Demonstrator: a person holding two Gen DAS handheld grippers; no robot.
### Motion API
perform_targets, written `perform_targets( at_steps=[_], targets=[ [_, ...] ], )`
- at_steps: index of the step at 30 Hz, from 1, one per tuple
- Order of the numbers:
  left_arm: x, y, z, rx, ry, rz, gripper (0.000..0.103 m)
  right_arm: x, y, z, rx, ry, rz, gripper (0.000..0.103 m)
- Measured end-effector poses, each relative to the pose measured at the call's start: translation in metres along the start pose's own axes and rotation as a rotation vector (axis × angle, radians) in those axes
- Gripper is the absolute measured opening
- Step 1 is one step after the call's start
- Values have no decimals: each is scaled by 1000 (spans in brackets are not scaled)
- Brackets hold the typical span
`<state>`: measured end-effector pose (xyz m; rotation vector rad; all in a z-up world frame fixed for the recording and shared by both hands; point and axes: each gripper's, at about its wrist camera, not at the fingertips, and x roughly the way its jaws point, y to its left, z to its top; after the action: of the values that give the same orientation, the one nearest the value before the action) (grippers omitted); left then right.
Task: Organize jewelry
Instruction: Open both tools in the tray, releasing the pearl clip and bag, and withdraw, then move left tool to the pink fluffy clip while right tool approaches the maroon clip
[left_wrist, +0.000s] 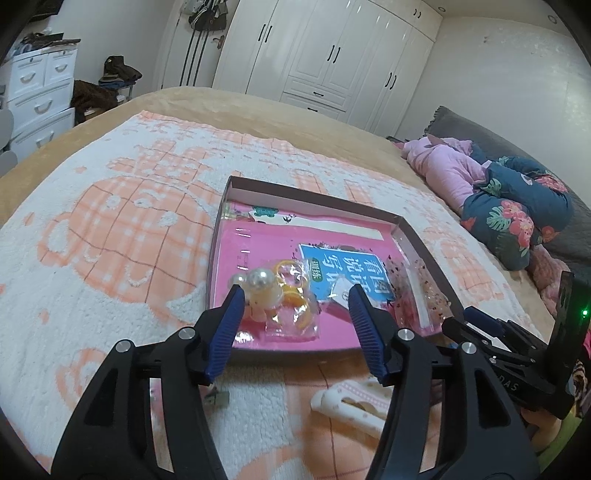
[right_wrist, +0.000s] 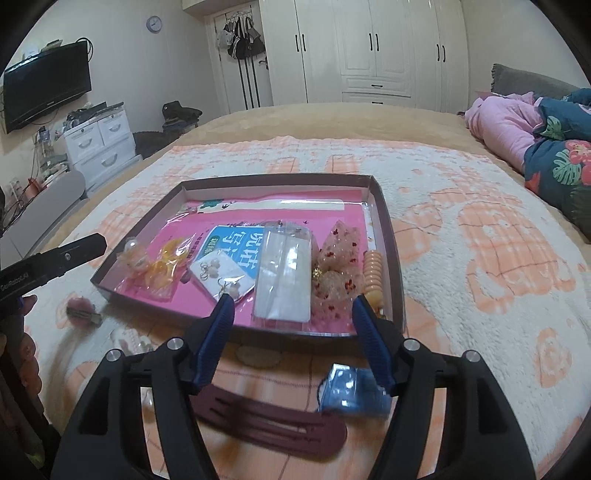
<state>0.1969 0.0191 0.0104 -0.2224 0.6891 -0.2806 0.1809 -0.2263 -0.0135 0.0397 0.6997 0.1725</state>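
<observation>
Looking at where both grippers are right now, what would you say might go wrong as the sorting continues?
1. The blue packet and dark hair clip lie right under the open right gripper; it may nudge them across the fluffy blanket.
2. The tray is already crowded, so adding pieces could bury the earring card.

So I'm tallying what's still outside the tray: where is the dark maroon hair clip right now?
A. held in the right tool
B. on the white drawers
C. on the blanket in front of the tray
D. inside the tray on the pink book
C: the maroon hair clip lies on the blanket, on the near side of the tray, below the open right tool.
</observation>
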Motion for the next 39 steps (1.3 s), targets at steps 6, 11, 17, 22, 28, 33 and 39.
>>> perform_targets(
  at_steps=[6,11,17,22,28,33,39],
  targets=[
    [-14,-4,-8,11,-6,1,51,-17,1,-9,1,-11,1,67],
    [-26,-6,-13,15,-11,4,53,-33,2,-15,-2,-22,1,70],
    [-40,-11,-20,27,-19,5,63,-54,0,-20,5,-42,0,74],
    [-53,-15,-26,39,-31,11,86,-68,-1,-24,1,-54,-7,77],
    [-69,-22,-34,67,-41,23,92,-85,-1,-30,-1,-71,-12,80],
    [-77,-27,-44,86,-36,21,92,-95,-1,-36,-4,-77,-9,81],
    [-83,-29,-51,94,-28,27,92,-104,2,-45,-10,-73,-3,81]
  ],
)
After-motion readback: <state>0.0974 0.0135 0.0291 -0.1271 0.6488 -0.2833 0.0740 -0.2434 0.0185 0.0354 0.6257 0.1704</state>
